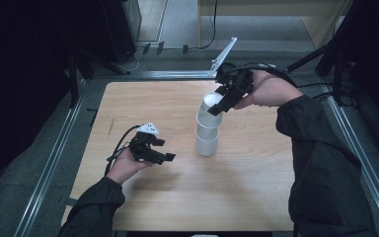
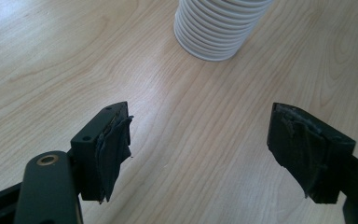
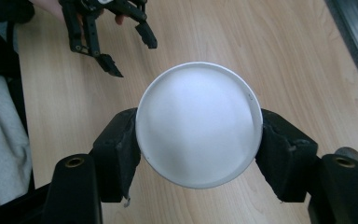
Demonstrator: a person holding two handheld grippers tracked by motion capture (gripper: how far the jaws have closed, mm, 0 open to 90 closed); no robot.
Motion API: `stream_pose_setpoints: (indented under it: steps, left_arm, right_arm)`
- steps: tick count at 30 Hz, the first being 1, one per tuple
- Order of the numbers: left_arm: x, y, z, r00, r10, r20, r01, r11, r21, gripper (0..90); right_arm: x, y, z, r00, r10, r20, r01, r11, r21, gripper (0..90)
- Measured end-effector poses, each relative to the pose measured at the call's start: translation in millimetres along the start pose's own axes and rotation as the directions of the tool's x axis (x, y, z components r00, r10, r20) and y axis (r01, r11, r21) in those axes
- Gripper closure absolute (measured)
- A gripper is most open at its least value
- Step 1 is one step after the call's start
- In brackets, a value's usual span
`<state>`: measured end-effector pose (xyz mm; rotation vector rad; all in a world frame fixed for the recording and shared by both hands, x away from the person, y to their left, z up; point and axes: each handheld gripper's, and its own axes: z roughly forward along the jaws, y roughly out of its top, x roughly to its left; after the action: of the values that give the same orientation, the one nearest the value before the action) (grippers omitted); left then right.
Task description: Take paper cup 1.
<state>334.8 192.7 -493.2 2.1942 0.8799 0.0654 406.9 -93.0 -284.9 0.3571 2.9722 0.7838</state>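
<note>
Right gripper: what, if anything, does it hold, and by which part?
The right gripper holds the top white cup by opposite sides of its wall.

1. The high view is dim, with black surroundings; only the table [image 1: 177, 197] is lit.
2. Soft forearm shadows fall on it.
3. Both gripper views are bright, with pale glare patches on the wood.

Lab: rail-framed wooden table [image 1: 143, 98]

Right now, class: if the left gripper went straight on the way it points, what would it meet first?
Probably the white cup stack: it stands ahead of the left gripper, whose jaws are open and empty. Depth is unclear; it might meet the table first.
</note>
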Motion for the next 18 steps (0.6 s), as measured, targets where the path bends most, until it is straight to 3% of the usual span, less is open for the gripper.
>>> stream_pose_setpoints:
  steps: [3,6,9,12,18]
  left_arm:
    - [1.2,-0.7,-0.9,1.0000,-0.003,-0.004,0.003,1.0000,0.003,21.3]
    - [1.6,-0.7,-1.2,1.0000,-0.007,-0.004,0.007,1.0000,-0.002,21.3]
    - [1.9,-0.6,-1.8,0.9997,-0.023,-0.002,0.023,0.9996,-0.016,20.1]
    - [3.1,-0.4,-3.3,0.9995,-0.030,0.001,0.030,0.9992,-0.024,19.6]
    - [2.4,-0.1,-5.2,0.9995,-0.032,0.007,0.033,0.9987,-0.040,19.3]
  right_arm:
    - [3.5,-5.0,-23.1,0.9998,-0.006,0.019,0.007,0.999,-0.034,35.5]
    - [6.8,-10.2,-35.3,0.9997,-0.002,0.025,0.003,0.999,-0.040,35.6]
    - [13.6,-23.9,-49.9,0.9997,-0.023,0.010,0.024,0.998,-0.054,35.8]
    - [17.1,-37.0,-53.0,0.9999,0.000,-0.011,-0.001,0.999,-0.049,35.9]
    - [25.7,-58.9,-42.9,0.9992,-0.004,-0.039,0.002,0.999,-0.037,35.8]
